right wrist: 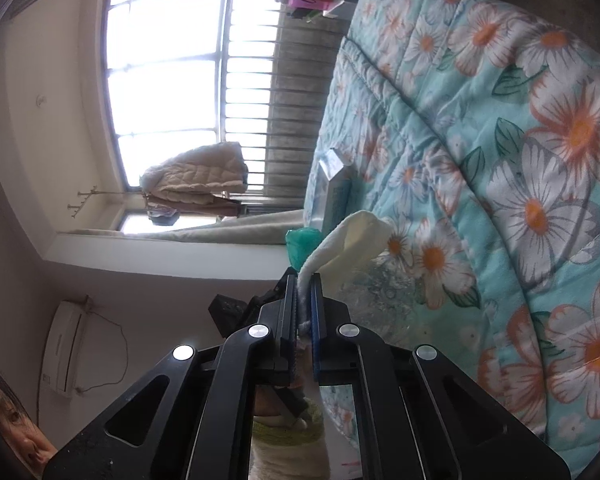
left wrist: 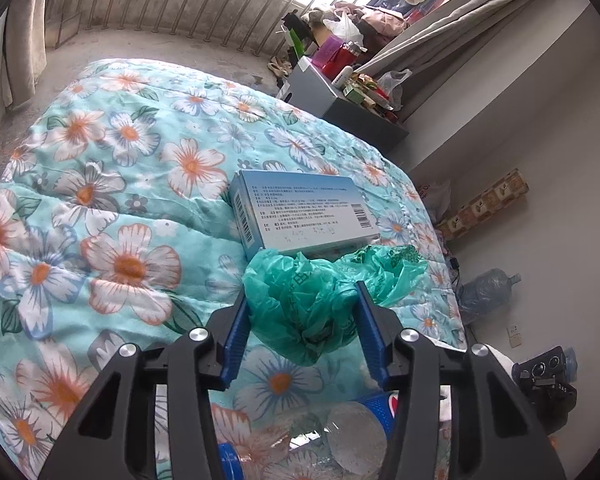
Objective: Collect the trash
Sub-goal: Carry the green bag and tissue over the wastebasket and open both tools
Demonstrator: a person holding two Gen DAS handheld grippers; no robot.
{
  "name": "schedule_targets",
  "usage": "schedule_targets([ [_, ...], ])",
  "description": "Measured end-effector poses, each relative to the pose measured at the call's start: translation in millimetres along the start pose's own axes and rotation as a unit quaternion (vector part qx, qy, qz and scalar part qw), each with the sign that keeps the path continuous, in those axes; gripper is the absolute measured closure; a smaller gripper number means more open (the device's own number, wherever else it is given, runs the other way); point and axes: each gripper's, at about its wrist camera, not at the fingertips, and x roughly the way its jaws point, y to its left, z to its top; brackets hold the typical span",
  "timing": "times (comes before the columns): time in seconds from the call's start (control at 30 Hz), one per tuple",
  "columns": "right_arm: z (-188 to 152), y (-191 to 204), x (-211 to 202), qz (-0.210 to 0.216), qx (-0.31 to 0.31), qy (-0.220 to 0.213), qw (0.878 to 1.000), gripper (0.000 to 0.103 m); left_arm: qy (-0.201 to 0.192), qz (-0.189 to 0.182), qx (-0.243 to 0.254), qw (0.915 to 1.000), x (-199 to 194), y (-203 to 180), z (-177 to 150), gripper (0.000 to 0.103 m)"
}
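A crumpled green plastic bag (left wrist: 304, 300) lies on the floral quilt, and my left gripper (left wrist: 300, 294) has its blue pads pressed against both sides of it. Just behind the bag lies a flat blue-and-white medicine box (left wrist: 304, 208). A clear plastic bottle (left wrist: 352, 436) with a blue label lies under the left gripper. My right gripper (right wrist: 304, 278) is shut on a white tissue (right wrist: 352, 240), which hangs out past its tips. Beyond it the right wrist view shows the green bag (right wrist: 302, 244) and the box (right wrist: 334, 188).
The quilt (left wrist: 120, 200) covers the whole bed. A cluttered nightstand (left wrist: 340, 96) stands at the bed's far right corner. A large water jug (left wrist: 488, 288) lies on the floor to the right. A coat (right wrist: 196, 176) hangs by the barred window. A person (right wrist: 8, 420) is close by.
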Motion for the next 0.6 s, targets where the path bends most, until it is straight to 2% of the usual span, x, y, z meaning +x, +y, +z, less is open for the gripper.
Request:
schedule_targets([
  [0.27, -2.5, 29.6, -11.9, 0.038, -0.042, -0.025, 0.998, 0.099, -0.028, -0.023, 0.006, 0.9993, -28.6, -14.3, -5.6, 0.056],
  [0.6, -1.6, 40.5, -31.5, 0.055, -0.065, -0.058, 0.995, 0.099, -0.056, -0.049, 0.022, 0.997, -55.2, -36.2, -6.5, 0.056],
])
